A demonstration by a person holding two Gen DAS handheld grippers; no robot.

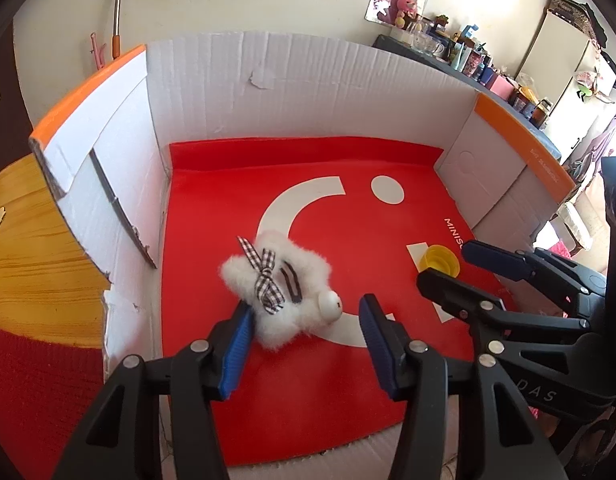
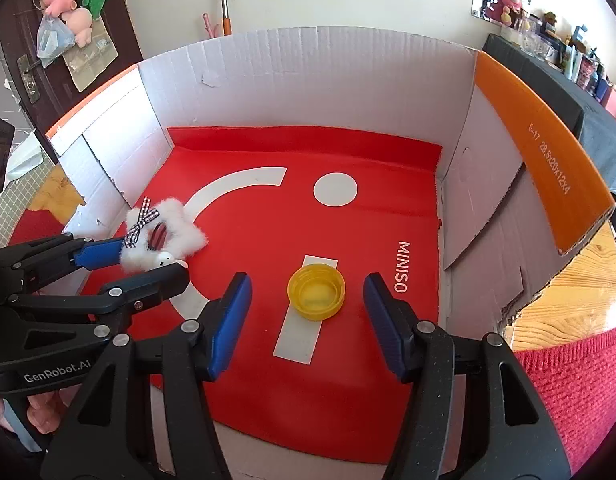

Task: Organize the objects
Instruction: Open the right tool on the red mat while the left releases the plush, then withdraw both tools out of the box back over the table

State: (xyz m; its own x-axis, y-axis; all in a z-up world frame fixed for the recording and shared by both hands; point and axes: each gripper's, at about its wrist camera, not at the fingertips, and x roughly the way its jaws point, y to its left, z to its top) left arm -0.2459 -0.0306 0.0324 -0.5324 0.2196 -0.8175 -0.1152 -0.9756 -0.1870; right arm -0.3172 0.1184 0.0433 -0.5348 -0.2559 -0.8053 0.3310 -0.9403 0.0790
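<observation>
A white fluffy toy point(image 1: 275, 280) with a checked ribbon bow lies on the red Miniso mat point(image 1: 348, 240) inside a white cardboard box point(image 1: 308, 88). My left gripper point(image 1: 305, 308) stands open around it; the left pad brushes the fur and the right pad is apart from it. A yellow bottle cap point(image 2: 316, 292) sits open side up on the mat point(image 2: 348, 232), between the parted pads of my right gripper point(image 2: 308, 280), which touch nothing. In the right wrist view the left gripper point(image 2: 149, 258) flanks the toy point(image 2: 175, 232). The left wrist view shows the right gripper point(image 1: 447, 261) astride the cap point(image 1: 440, 260).
The box walls point(image 2: 308, 80) rise on three sides, with orange-edged flaps point(image 2: 540, 152) at left and right. The box rests on a wooden table point(image 1: 19, 240) with red knitted cloth point(image 2: 580, 380) at its front. A cluttered shelf point(image 1: 468, 56) stands behind on the right.
</observation>
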